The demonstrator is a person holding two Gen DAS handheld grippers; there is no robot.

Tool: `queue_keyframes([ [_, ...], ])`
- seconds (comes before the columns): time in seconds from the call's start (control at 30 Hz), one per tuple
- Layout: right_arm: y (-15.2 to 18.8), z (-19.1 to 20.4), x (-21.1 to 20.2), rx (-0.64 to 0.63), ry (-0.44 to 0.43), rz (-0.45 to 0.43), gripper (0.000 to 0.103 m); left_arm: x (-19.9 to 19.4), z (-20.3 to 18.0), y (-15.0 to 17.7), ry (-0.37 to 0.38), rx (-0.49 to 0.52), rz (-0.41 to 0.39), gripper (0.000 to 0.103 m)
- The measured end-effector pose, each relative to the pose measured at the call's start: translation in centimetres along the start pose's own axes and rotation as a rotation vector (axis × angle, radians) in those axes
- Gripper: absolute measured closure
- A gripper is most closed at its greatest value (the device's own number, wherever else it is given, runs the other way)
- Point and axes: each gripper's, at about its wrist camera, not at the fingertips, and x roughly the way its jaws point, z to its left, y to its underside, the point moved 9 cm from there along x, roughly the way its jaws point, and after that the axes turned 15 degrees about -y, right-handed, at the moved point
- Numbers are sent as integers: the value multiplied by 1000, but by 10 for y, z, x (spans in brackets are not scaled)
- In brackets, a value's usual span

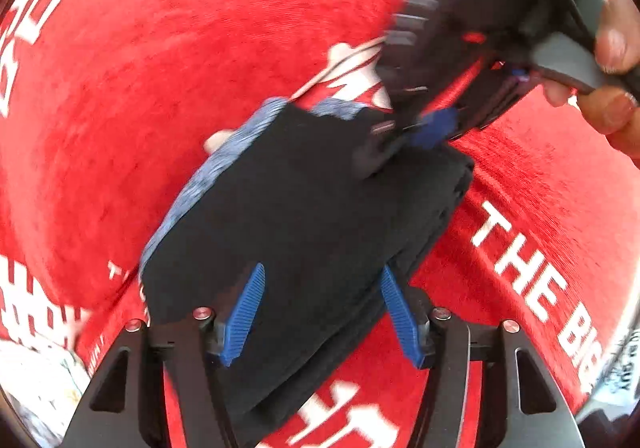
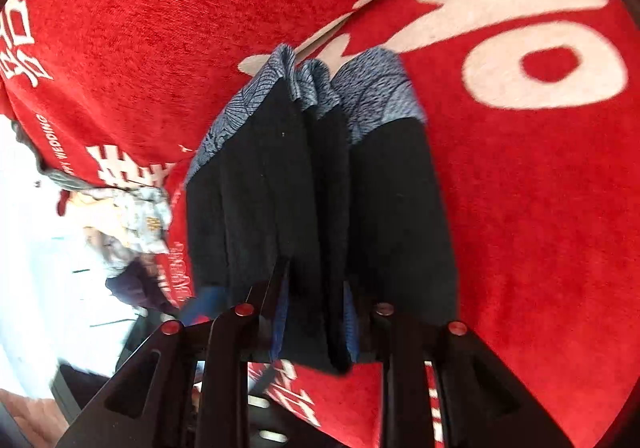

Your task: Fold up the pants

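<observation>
Folded black pants (image 1: 304,208) with a blue-grey patterned waistband (image 1: 224,164) lie on a red cloth (image 1: 160,68). My left gripper (image 1: 322,308) hangs just over their near end. Its blue fingers (image 1: 244,312) stand apart with the black fabric under and between them, not pinched. In the left wrist view my right gripper (image 1: 434,124) is blurred at the pants' far corner, held by a person's hand (image 1: 616,48). In the right wrist view, the pants (image 2: 396,208) stand in pleated layers. My right gripper (image 2: 316,328) is shut on a thick middle fold, which fills the gap between its fingers.
The red cloth (image 2: 520,228) carries large white lettering and covers the whole surface. A crumpled pale patterned cloth (image 2: 132,216) lies at its left edge, also seen as the pale cloth (image 1: 40,380) at lower left. Bright white floor (image 2: 40,248) lies beyond that edge.
</observation>
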Motion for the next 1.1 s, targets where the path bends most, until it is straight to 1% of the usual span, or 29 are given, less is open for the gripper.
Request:
queue_keyframes([
  [0.03,1,-2,-5,-11,38,-8,76,1,15,4,-11,-31,12,41],
  [0.07,1,0,-12,-29,94,-20,76,2,32,7,-27,-65,29,41],
  [0.1,2,0,-17,-43,126,-30,76,5,48,10,-39,-96,50,41],
  [0.13,1,5,-23,-67,167,-52,75,13,69,19,-59,-143,83,41],
  [0.17,0,13,-28,-94,189,-72,73,23,91,25,-79,-197,123,41],
  [0.23,-2,30,-29,-137,201,-91,73,45,119,39,-79,-277,196,41],
  [0.3,-5,41,-19,-177,201,-73,73,70,139,55,-48,-364,265,41],
  [0.37,-3,48,0,-200,218,-48,73,88,140,69,-34,-385,321,41],
  [0.4,0,45,12,-204,236,-24,73,93,134,76,-11,-383,339,41],
  [0.43,6,40,28,-208,268,11,73,91,125,78,-6,-376,344,41],
  [0.47,13,34,39,-216,318,35,74,92,122,81,-5,-374,342,41],
  [0.5,22,25,48,-240,372,45,74,91,117,84,3,-372,338,41],
  [0.57,27,29,48,-296,395,-1,73,88,111,83,18,-381,344,41],
  [0.6,31,30,47,-293,406,10,73,86,114,82,42,-404,355,41],
  [0.63,32,32,44,-284,403,14,74,87,119,79,56,-420,357,41],
  [0.67,30,35,40,-270,392,19,74,89,129,77,64,-458,353,41],
  [0.7,25,40,35,-259,371,10,74,92,143,74,57,-500,345,41],
  [0.77,10,51,25,-274,347,-39,73,106,166,70,49,-547,354,41],
  [0.8,2,55,22,-286,346,-56,73,120,180,69,46,-585,383,41],
  [0.83,-10,59,23,-292,349,-63,73,125,183,68,52,-604,397,41],
  [0.9,-22,60,31,-288,353,-52,73,146,188,65,106,-650,437,41],
  [0.97,-22,54,43,-291,382,-16,71,157,180,67,113,-625,463,40],
  [1.0,-14,42,53,-278,414,22,71,160,176,69,104,-607,469,36],
  [1.03,-8,33,59,-266,430,43,71,163,174,71,79,-594,465,26],
  [1.07,-7,31,59,-280,420,16,71,166,175,75,53,-594,456,23],
  [1.1,-6,31,57,-279,406,-1,71,168,176,77,53,-600,454,23],
])
